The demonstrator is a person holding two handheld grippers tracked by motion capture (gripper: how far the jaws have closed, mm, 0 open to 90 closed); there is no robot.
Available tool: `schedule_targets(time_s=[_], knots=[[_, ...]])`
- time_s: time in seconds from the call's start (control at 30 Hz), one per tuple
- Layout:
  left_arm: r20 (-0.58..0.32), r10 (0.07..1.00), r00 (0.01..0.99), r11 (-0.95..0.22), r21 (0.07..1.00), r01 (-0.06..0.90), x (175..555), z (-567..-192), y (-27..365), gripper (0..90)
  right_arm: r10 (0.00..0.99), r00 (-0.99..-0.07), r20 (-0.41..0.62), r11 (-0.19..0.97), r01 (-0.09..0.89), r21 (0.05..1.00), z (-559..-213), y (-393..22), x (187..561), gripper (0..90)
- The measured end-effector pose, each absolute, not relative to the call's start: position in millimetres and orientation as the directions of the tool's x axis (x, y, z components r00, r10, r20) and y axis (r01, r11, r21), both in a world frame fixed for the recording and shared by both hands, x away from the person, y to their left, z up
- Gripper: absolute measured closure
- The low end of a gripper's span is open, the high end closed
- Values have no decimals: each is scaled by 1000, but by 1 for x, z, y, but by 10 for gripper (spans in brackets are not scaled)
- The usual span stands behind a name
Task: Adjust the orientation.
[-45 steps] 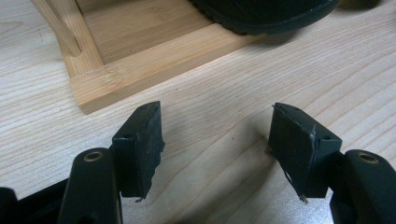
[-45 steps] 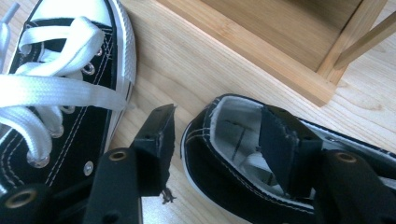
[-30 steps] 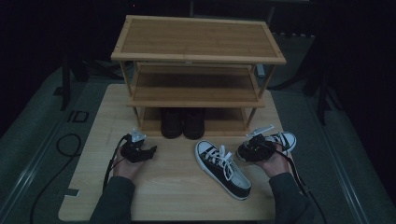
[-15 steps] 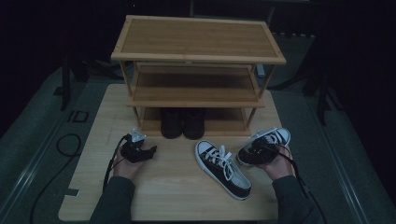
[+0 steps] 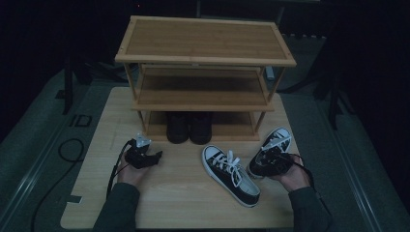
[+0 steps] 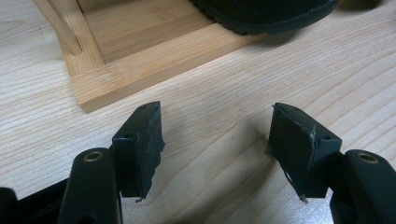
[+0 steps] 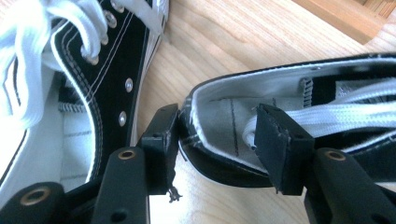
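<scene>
A black-and-white sneaker (image 5: 276,144) lies at the right of the wooden board, its toe toward the shoe rack (image 5: 203,41). My right gripper (image 5: 267,155) is at its heel. In the right gripper view the right gripper (image 7: 217,121) straddles the heel wall of this sneaker (image 7: 224,98): one jaw is outside against the heel, the other is inside near a lace, clear of the wall. These jaws have just been opening. The second sneaker (image 5: 232,174) (image 7: 107,56) lies beside it. My left gripper (image 5: 155,155) (image 6: 217,109) rests open and empty on the board.
A pair of black shoes (image 5: 189,126) (image 6: 266,14) stands on the rack's bottom shelf; the two upper shelves are bare. The rack's base rail (image 6: 154,60) lies just ahead of my left gripper. The board (image 5: 179,193) sits on grey floor, with a cable (image 5: 67,145) at the left.
The right sneaker's toe has swung a little toward the rack, with my right gripper at its heel. My left gripper has stayed where it was.
</scene>
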State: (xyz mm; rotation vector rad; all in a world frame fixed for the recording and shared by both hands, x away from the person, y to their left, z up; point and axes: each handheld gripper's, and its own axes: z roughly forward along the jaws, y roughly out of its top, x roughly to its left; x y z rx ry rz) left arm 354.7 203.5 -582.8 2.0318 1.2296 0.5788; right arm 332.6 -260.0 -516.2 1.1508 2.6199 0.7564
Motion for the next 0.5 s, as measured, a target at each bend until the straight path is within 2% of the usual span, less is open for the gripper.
schedule_targets(time_s=[0.27, 0.5], knots=[[25, 891, 453, -319, 744, 587, 355, -583, 203, 357, 713, -700, 39, 590, 630, 506, -516, -267, 324, 468], [25, 892, 452, -319, 744, 587, 355, -583, 203, 357, 720, -691, 64, 554, 628, 547, -508, -274, 319, 463]])
